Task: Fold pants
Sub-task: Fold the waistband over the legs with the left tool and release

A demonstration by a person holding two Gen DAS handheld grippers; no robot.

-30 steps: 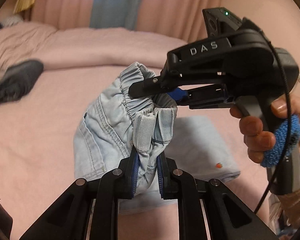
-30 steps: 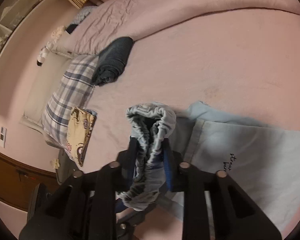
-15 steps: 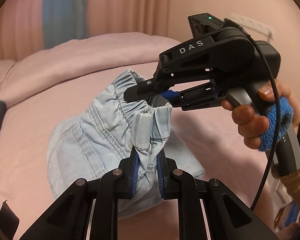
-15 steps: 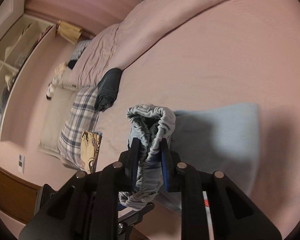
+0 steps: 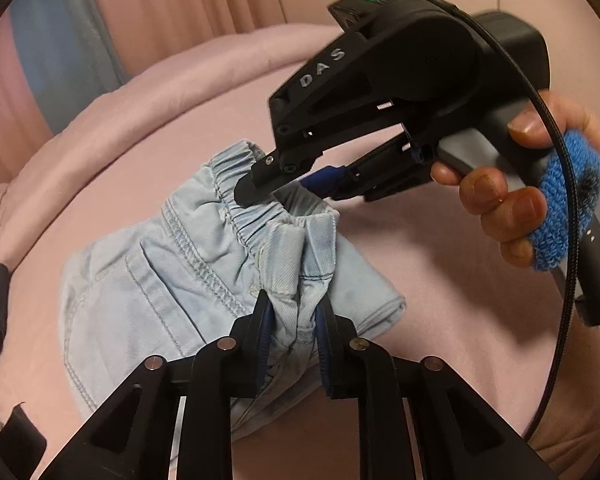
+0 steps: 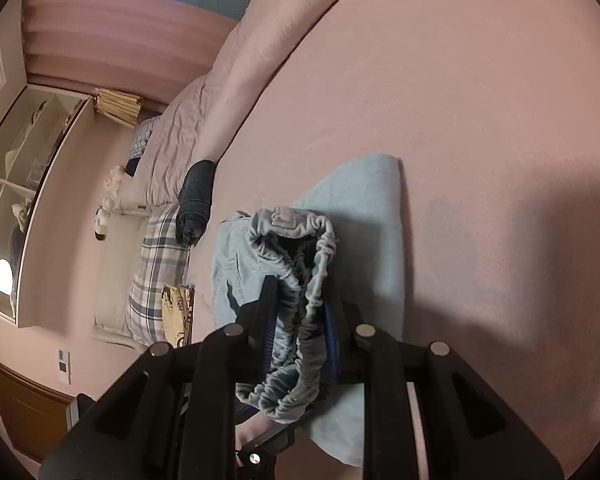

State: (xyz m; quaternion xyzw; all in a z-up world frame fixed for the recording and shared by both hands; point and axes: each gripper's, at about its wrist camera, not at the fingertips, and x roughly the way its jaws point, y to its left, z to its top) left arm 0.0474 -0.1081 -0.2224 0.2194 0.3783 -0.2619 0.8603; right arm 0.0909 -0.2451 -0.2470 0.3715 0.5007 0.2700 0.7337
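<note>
Waistband: bunched elastic band of the light denim pants (image 5: 188,280) was pinched at two spots, one per gripper, probably so the top edge could be carried over and laid onto the rest of the garment.

Pants position: the body of the pants hung below and ahead of both tools, its lower part lying on the pink bedspread (image 6: 460,120); a flat folded portion showed just beyond the right tool's fingers.

Left gripper (image 5: 292,316): narrow gap, blue pads pressed on a gathered fold of denim beside the waistband seam; the jaws were easing apart, cloth between them.

Right gripper (image 6: 300,312): clamped on a thicker wad of gathered elastic, hence a wider gap; its jaws were also starting to part with the band between them.

Right tool seen from the left: its black finger tip sat on the puckered elastic, held by the person's hand (image 5: 512,200) on the grey handle.

Grip reasoning: holding both ends of the band likely kept the top edge straight as it came down.

Judged stage: fold being set down, release beginning.

Beyond the tools: a dark rolled garment (image 6: 196,196) lay well apart, past the pants, near a plaid pillow (image 6: 156,280).
</note>
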